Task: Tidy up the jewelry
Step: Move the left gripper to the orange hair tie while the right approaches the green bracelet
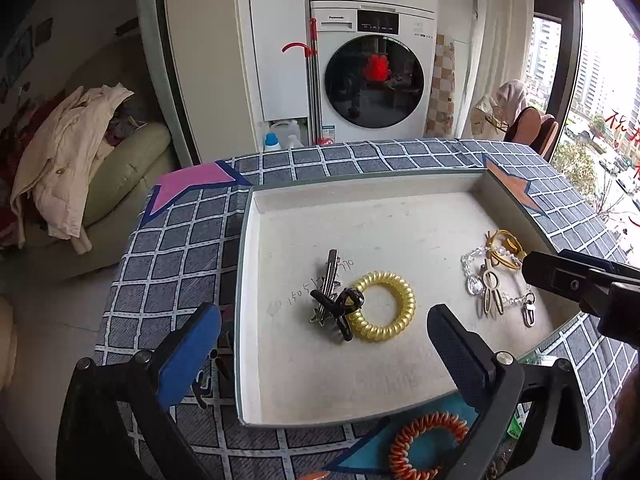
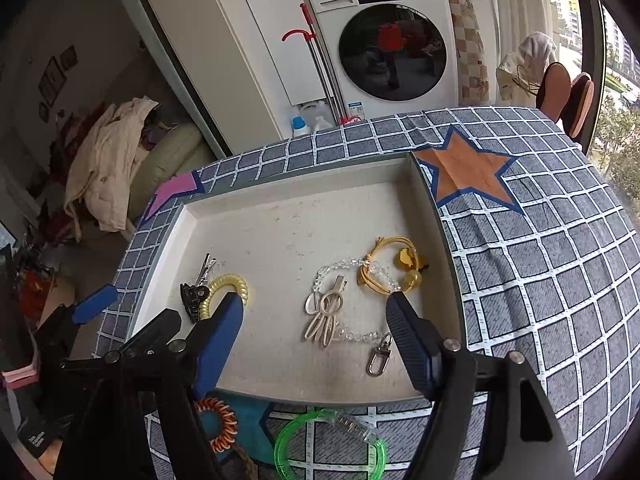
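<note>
Sorting so far: a shallow white cardboard tray (image 2: pixel 428 184) on the blue grid-patterned tablecloth (image 2: pixel 540 280) already holds most pieces.
Tray, left group: a yellow spiral plastic hair tie (image 1: pixel 382 306), a black claw clip (image 1: pixel 340 308) and silver metal clips (image 1: pixel 332 276) lie touching one another.
Tray, right group: a clear crystal bead chain with a metal clasp (image 2: pixel 374 354), a cream looped hair clip (image 2: pixel 326 316) and a yellow cord bracelet with amber beads (image 2: pixel 394 264) overlap.
Outside the tray: an orange spiral hair tie (image 2: pixel 218 420) and a neon green translucent bangle (image 2: pixel 332 440) lie on the cloth just beside the near wall.
Left gripper (image 1: pixel 320 344): jaws spread wide, empty, hovering over the near left corner.
Right gripper (image 2: pixel 316 336): jaws apart, empty, straddling the cream clip.
Handling: all pieces look light. The coils are springy, so pinching across one side of the ring seems safest. The bangle is probably rigid and slippery; gripping its band should work. The bead chain is limp and likely to snag the cord.
</note>
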A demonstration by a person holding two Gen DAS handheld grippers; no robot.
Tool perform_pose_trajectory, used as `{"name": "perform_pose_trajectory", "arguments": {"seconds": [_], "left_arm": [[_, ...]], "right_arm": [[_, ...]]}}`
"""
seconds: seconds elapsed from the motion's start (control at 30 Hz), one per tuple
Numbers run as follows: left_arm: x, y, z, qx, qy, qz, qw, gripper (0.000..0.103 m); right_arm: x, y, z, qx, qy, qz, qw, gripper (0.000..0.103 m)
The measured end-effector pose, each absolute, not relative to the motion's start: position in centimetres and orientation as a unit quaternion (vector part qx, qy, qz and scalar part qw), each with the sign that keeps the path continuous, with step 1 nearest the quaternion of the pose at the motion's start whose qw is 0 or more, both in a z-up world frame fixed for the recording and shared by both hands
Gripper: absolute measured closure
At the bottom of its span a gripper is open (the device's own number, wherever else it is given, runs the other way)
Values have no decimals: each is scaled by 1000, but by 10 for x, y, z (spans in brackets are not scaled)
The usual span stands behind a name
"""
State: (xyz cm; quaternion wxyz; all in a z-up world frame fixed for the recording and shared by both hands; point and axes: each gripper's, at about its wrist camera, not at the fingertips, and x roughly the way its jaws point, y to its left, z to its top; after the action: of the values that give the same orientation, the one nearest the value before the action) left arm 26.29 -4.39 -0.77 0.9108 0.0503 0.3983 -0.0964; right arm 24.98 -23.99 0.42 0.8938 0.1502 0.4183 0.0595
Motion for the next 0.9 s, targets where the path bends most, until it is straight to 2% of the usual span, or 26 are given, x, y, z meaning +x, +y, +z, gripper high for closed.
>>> {"name": "perform_pose_trajectory", "arguments": {"seconds": [0.1,0.37,0.67,0.9], "left_arm": [[253,-41,-7,52,399,-101,910,0],[223,-36,-5,60,394,-95,912,0],[199,-28,-13,35,420,-116,899,0],[191,-25,-38,18,459,-107,882,0]], "right_arm": [[240,-240,7,156,409,61,897,16],[210,-238,14,147,383,62,910,14],[186,-242,19,145,402,50,903,14],[168,-247,-5,156,439,48,884,14]]}}
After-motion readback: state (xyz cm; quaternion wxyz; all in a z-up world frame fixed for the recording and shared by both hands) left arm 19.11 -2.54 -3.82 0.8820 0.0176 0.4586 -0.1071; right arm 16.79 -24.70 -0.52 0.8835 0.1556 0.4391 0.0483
